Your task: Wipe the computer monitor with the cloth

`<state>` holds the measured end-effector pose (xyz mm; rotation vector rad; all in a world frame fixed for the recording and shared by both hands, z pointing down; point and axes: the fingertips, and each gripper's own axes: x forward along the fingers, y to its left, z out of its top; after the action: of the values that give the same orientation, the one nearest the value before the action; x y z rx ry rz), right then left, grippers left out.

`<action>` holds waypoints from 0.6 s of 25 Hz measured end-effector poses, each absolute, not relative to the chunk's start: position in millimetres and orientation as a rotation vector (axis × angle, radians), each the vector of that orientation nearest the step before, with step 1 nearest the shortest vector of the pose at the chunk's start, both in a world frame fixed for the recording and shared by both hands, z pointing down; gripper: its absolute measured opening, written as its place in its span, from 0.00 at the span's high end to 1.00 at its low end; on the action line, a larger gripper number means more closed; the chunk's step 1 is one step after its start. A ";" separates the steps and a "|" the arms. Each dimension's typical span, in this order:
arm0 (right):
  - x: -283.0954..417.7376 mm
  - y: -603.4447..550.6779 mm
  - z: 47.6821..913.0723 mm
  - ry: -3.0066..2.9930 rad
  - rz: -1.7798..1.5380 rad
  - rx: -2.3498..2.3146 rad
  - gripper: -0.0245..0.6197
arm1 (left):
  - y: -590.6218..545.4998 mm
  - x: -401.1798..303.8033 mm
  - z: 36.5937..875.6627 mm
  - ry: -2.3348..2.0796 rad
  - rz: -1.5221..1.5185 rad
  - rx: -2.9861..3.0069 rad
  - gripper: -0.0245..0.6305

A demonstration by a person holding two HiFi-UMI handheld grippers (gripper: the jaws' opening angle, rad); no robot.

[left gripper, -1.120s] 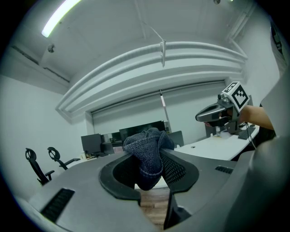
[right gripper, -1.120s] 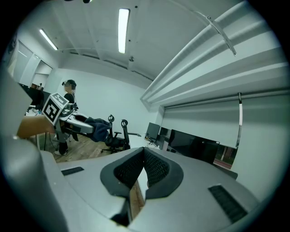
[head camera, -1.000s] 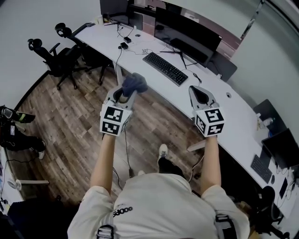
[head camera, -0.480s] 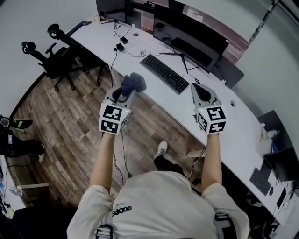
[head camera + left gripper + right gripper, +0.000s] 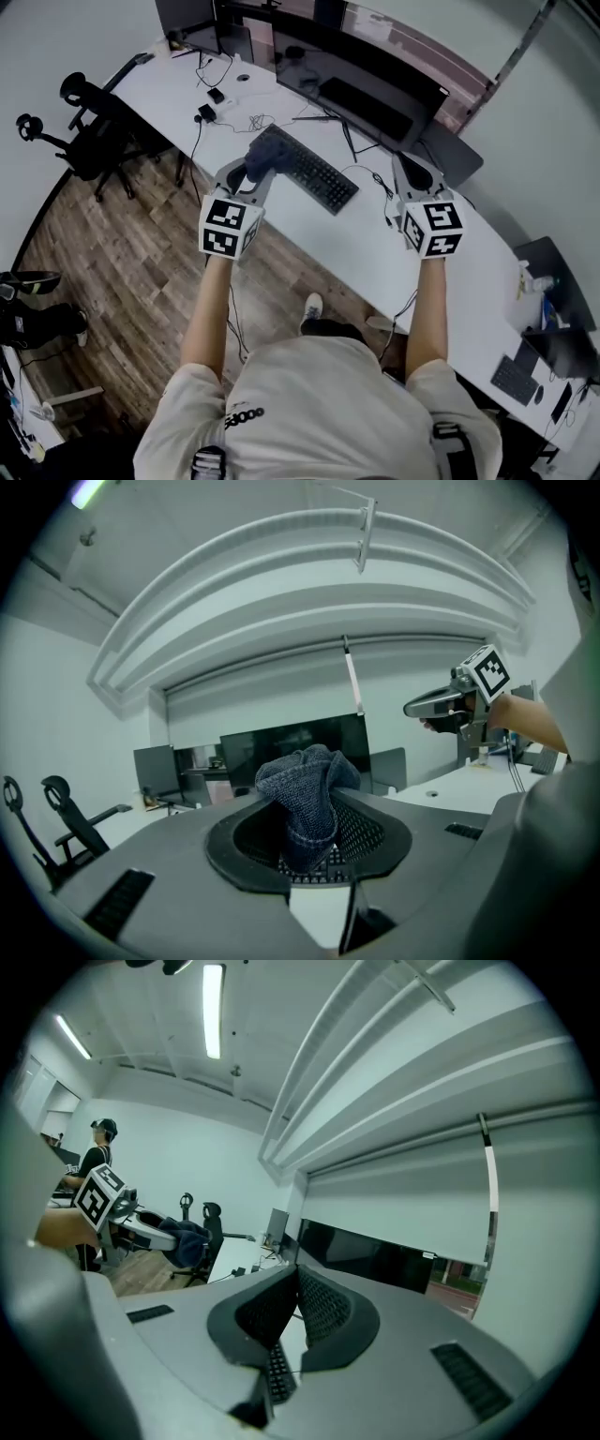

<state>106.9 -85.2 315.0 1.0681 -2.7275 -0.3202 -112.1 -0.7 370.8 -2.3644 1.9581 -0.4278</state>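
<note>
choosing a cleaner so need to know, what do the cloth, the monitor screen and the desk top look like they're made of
Cloth: blue-grey woven fabric, denim-like; a coarse weave and a stitched hem show.
Monitor screen: dark smooth panel with faint reflections; glass or plastic, cannot tell.
Desk top: smooth white matte surface, probably laminate.

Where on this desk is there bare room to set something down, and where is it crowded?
Bare: the white desk right of the keyboard, along the front edge past the right tool; also the desk's left end beyond the cables. Crowded: the strip between keyboard and monitor, where more cables run. The left tool holds the cloth.
</note>
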 end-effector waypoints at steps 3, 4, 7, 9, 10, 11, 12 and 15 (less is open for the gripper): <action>130.5 -131.7 315.4 -2.707 -0.280 1.133 0.97 | -53.1 -93.0 366.5 1.909 -0.424 -2.393 0.76; 137.9 -145.6 315.8 -2.700 -0.267 1.155 0.97 | -70.4 -86.2 364.5 1.893 -0.416 -2.408 0.76; 159.4 -180.1 318.4 -2.675 -0.249 1.209 0.97 | -118.7 -64.3 360.8 1.843 -0.390 -2.452 0.76; 173.9 -197.5 317.6 -2.654 -0.249 1.244 0.97 | -147.3 -46.8 355.7 1.794 -0.375 -2.481 0.76; 181.6 -204.2 316.1 -2.644 -0.248 1.265 0.97 | -160.4 -36.8 352.0 1.762 -0.369 -2.497 0.76; 189.2 -209.7 314.3 -2.634 -0.246 1.285 0.97 | -173.1 -26.2 347.6 1.725 -0.363 -2.514 0.76; 196.1 -214.8 312.5 -2.623 -0.244 1.304 0.97 | -185.5 -15.6 342.7 1.685 -0.357 -2.529 0.76; 213.4 -229.6 308.8 -2.576 -0.246 1.373 0.97 | -223.8 14.3 326.0 1.546 -0.327 -2.568 0.76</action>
<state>213.4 -229.6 308.8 1.3726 -2.5761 -0.2465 14.3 -223.8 326.0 -2.5678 1.5461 -0.3270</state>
